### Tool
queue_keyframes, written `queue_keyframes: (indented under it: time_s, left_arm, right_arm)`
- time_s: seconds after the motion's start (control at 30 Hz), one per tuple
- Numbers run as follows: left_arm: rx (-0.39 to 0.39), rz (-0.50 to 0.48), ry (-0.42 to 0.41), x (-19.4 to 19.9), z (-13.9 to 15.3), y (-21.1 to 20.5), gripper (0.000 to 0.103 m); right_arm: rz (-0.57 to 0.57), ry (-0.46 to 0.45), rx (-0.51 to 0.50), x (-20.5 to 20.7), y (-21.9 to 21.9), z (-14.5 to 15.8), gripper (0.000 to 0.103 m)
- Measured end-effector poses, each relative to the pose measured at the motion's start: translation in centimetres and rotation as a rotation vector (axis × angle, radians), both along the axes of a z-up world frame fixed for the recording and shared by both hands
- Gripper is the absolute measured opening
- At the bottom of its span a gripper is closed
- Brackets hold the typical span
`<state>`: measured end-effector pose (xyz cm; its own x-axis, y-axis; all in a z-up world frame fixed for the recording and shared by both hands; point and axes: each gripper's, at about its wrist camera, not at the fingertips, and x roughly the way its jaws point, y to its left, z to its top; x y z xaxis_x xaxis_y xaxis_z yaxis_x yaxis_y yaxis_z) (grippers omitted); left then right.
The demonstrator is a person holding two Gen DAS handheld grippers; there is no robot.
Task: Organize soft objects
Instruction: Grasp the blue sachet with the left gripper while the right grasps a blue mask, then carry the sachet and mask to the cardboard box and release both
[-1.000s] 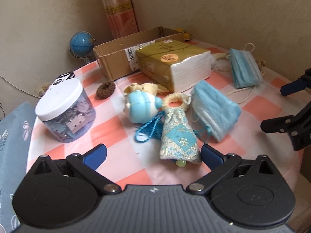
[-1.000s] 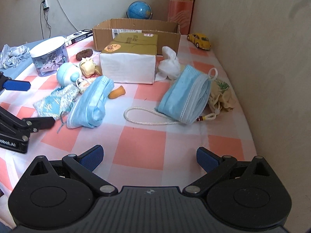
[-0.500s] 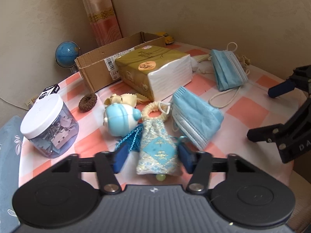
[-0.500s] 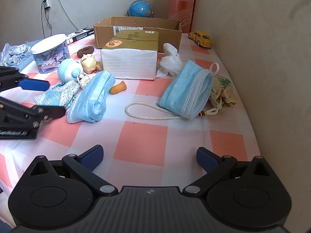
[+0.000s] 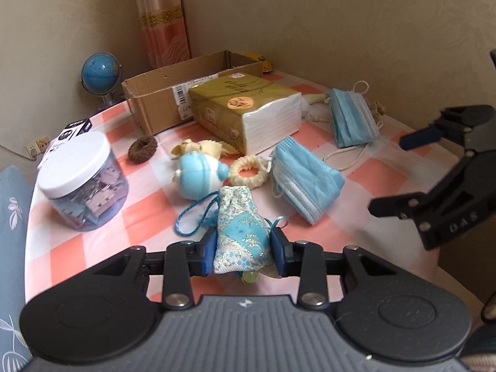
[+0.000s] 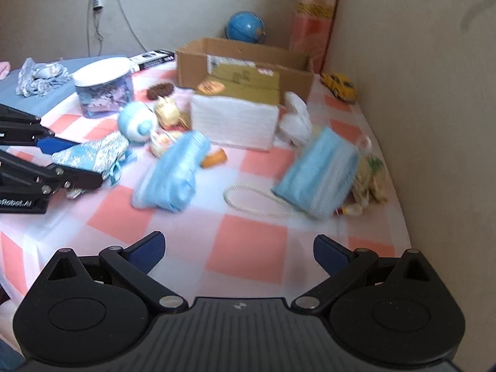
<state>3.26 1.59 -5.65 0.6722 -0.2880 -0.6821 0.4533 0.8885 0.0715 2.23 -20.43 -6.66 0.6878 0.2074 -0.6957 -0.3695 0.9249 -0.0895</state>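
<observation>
A blue brocade drawstring pouch lies near the front of the checked tablecloth, and its lower half sits between the pads of my left gripper. The jaws are closing and both blue pads press its sides. The right wrist view shows the same pouch in the left gripper at the left edge. My right gripper stands open over bare cloth with nothing between its fingers. Two blue face masks, a cream scrunchie and a brown scrunchie lie loose.
An open cardboard box stands at the back with a tissue pack in front of it. A white-lidded jar is at the left, beside a blue-white round toy. A globe, a yellow toy car and walls border the table.
The left jaws have gone from wide open around the pouch to pressing on its sides. The right wrist view has shifted a little and is blurred.
</observation>
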Motion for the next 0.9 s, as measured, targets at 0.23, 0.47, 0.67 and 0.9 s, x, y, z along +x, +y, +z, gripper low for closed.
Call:
queue_keyframes:
  time_s: [0.23,0.47,0.67,0.9]
  left_arm:
    - [-0.033,0.008,0.013,-0.7,0.6,2.3,0.035]
    - [-0.064,0.004,0.026,-0.4,0.6,3.8,0.035]
    - [-0.055,-0.004,0.028,0.0,0.4,4.4,0.035]
    - [-0.063,-0.027,0.054,0.5,0.8,4.8,0.035]
  right_arm:
    - [0.099,-0.034,-0.033,0.9,3.9,0.9,0.095]
    - [0.136,-0.003,-0.07,3.0,7.4,0.2,0.079]
    - [0.12,0.029,-0.103,3.9,8.3,-0.6,0.057]
    - [0.093,0.039,-0.112,3.8,7.6,0.1,0.045]
